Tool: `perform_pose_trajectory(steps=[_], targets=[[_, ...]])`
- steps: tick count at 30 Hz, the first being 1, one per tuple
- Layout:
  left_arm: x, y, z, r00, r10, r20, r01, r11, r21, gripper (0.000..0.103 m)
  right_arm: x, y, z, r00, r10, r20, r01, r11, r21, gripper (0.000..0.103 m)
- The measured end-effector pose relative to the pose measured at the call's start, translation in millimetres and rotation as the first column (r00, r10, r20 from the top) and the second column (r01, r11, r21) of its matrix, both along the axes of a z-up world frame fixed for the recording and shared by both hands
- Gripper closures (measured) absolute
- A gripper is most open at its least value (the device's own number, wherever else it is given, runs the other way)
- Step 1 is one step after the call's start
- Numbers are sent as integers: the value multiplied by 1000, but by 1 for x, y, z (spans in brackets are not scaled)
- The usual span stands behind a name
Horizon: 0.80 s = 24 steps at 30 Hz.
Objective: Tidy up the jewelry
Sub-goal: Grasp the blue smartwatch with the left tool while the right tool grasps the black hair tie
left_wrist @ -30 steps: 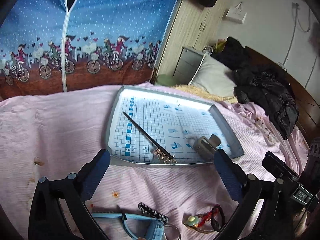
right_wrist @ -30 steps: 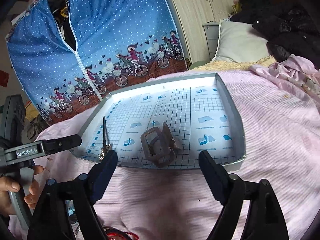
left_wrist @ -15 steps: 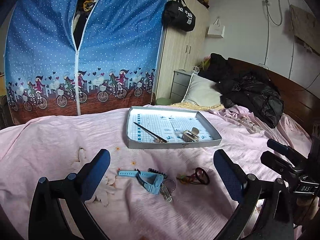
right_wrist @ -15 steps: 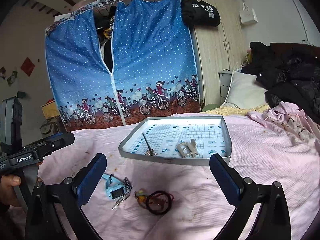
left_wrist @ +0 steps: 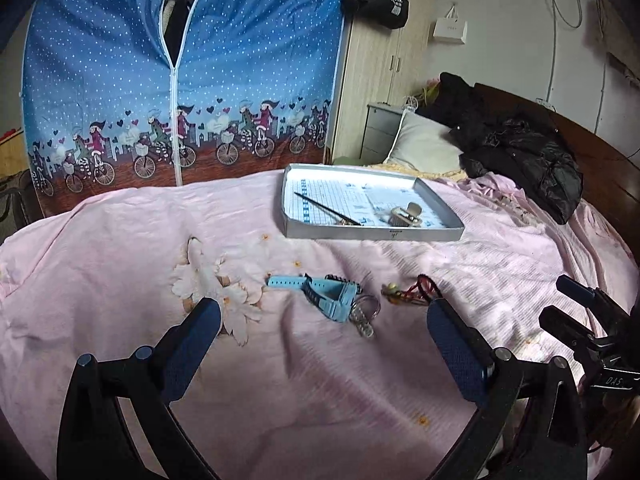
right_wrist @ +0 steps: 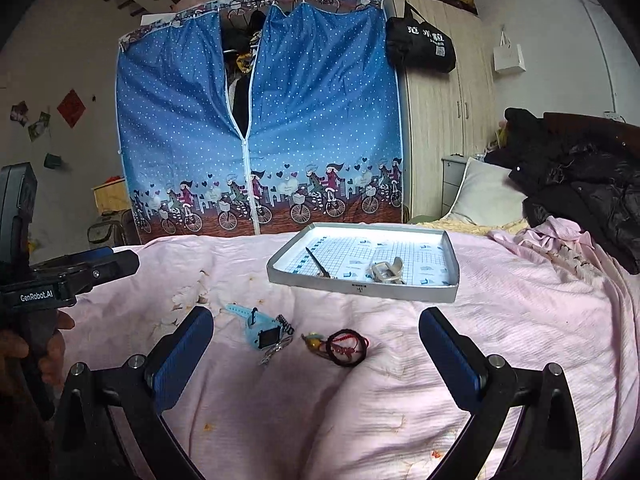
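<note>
Left gripper (left_wrist: 322, 330): its two blue fingers stand wide apart and hold nothing. It hangs over the pink bed, at the near edge. In the right wrist view it shows at the left (right_wrist: 100, 266), with a person's hand (right_wrist: 24, 356) on its handle.
Bed cover (left_wrist: 120, 260): pink, with a pale flower print (left_wrist: 216, 284) toward the left side.
Blue watch (left_wrist: 320, 292): lies flat on the bed cover in the middle, between the tray and the near edge. Its strap points left.
Silver bracelet (left_wrist: 364, 316): lies just beside the blue watch on its right, touching it.
Red cord bracelet (right_wrist: 346, 346): lies on the bed cover to the right of the watch, a little apart from it. A small yellow-green bead (right_wrist: 314, 340) sits at its left end.
Tray (left_wrist: 376, 234): grey, with a grid sheet inside. It sits on the bed toward the far edge.
Hair stick (left_wrist: 326, 208): thin and dark, lies slanted in the left part of the tray.
Hair claw clip (left_wrist: 406, 216): pale, lies in the tray to the right of the stick.
Right gripper (right_wrist: 316, 358): its two blue fingers stand wide apart and hold nothing. It hangs over the near edge of the bed, with the watch and bracelets between its fingers in its view.
</note>
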State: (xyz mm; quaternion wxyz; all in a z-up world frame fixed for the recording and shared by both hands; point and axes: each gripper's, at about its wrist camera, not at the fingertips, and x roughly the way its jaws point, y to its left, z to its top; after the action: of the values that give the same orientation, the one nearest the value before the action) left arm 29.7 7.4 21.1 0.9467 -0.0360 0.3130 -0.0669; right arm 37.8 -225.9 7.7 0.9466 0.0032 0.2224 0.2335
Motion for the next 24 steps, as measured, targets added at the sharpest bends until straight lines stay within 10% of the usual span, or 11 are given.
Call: perform_pose_trajectory(steps=[24], targets=[[89,1,-82,968,-119,-221,109,992,-57,5,52,8,-75,962,74,-264,-92,994,-54,0]])
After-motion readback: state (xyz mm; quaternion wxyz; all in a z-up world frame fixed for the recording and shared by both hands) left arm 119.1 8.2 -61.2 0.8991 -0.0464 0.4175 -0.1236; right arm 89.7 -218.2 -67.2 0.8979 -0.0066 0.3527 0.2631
